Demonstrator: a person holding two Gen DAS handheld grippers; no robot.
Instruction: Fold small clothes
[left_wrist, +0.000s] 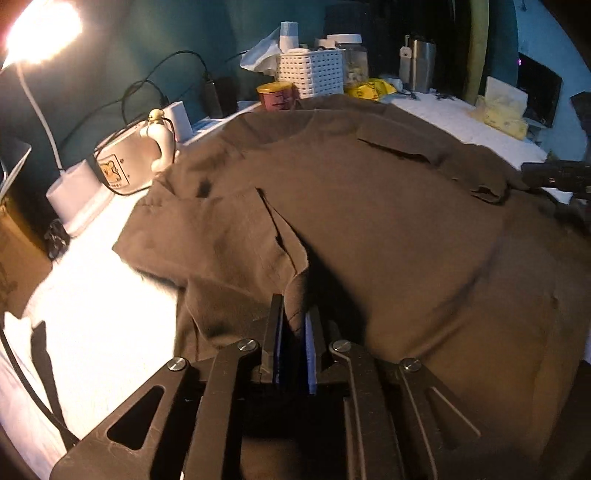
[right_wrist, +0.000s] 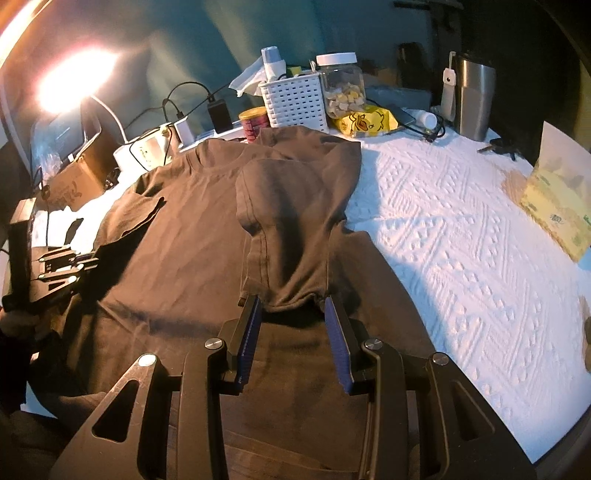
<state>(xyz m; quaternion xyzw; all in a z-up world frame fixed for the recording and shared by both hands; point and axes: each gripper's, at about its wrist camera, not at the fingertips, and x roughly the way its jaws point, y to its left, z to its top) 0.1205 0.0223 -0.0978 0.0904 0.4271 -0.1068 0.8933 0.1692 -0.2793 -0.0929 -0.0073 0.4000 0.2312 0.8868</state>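
Your left gripper (left_wrist: 294, 317) pinches a raised fold of the brown shirt's (left_wrist: 388, 236) sleeve edge, fingers pressed together on it. The shirt spreads ahead of both grippers across the white textured cloth (right_wrist: 461, 229). Your right gripper (right_wrist: 293, 310) stands spread, the folded-over sleeve (right_wrist: 291, 221) lying just ahead between its fingertips.

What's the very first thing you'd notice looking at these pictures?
The big brown shirt spread over the white bumpy cloth, filling the middle. Next, the glaring lamp at the far left. Then the tongs: the left tongs pinch a fold of shirt, and the right tongs sit open by the folded-in sleeve.
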